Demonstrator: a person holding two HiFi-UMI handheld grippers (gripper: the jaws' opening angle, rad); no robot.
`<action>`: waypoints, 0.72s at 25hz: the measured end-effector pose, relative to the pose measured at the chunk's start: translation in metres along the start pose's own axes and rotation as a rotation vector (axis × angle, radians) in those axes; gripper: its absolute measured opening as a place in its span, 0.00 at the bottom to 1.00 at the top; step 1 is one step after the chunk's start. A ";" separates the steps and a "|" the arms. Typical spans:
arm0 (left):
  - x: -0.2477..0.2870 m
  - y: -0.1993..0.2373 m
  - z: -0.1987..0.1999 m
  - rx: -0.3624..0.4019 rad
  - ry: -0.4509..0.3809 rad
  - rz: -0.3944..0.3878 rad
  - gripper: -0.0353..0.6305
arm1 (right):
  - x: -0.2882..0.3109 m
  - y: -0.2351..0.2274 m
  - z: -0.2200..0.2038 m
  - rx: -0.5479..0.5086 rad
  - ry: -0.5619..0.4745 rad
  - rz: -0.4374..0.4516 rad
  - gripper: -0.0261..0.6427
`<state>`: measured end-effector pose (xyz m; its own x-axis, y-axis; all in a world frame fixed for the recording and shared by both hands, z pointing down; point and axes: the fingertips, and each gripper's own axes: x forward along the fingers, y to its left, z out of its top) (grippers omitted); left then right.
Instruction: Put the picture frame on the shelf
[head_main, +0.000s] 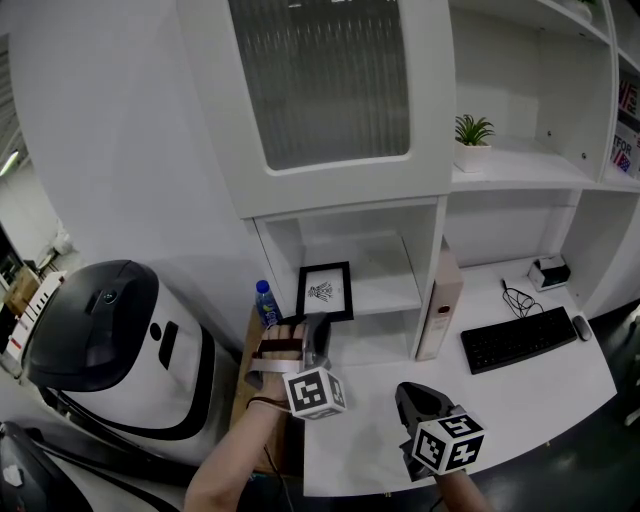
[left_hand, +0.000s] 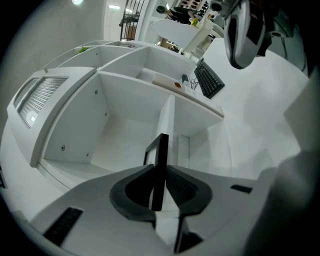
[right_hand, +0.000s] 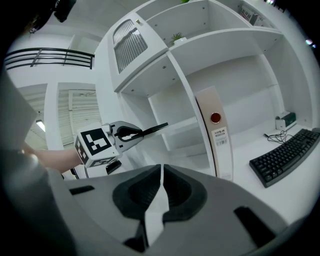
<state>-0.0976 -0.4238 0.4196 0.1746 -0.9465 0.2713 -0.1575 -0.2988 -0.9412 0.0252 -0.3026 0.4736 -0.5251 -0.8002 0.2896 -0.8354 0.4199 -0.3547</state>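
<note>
We look down on tall white shelves (head_main: 350, 215), open at the front, with a ribbed-glass door (head_main: 325, 80) at the upper left. A white desk (head_main: 560, 385) runs beneath them on the right and carries a black keyboard (head_main: 518, 338). A small potted plant (head_main: 472, 140) stands on an upper shelf. A bare white wall (head_main: 120, 150) lies to the left. A ceiling light (left_hand: 77, 2) glows in the left gripper view.

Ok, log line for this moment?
left gripper: shut on frame | frame: upright at shelf opening, not yet released | right gripper: shut, empty, over desk
</note>
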 end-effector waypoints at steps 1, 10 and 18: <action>0.001 0.000 0.000 0.003 0.002 -0.002 0.15 | 0.000 -0.001 0.000 0.000 0.000 -0.001 0.04; 0.009 0.000 0.000 0.004 0.004 0.000 0.16 | 0.001 -0.006 0.001 0.004 0.003 -0.007 0.04; 0.014 0.002 0.000 -0.012 0.010 0.001 0.16 | 0.001 -0.009 0.001 0.007 0.004 -0.009 0.04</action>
<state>-0.0951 -0.4378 0.4218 0.1642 -0.9481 0.2721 -0.1697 -0.2989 -0.9391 0.0329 -0.3077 0.4758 -0.5183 -0.8021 0.2966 -0.8389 0.4095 -0.3585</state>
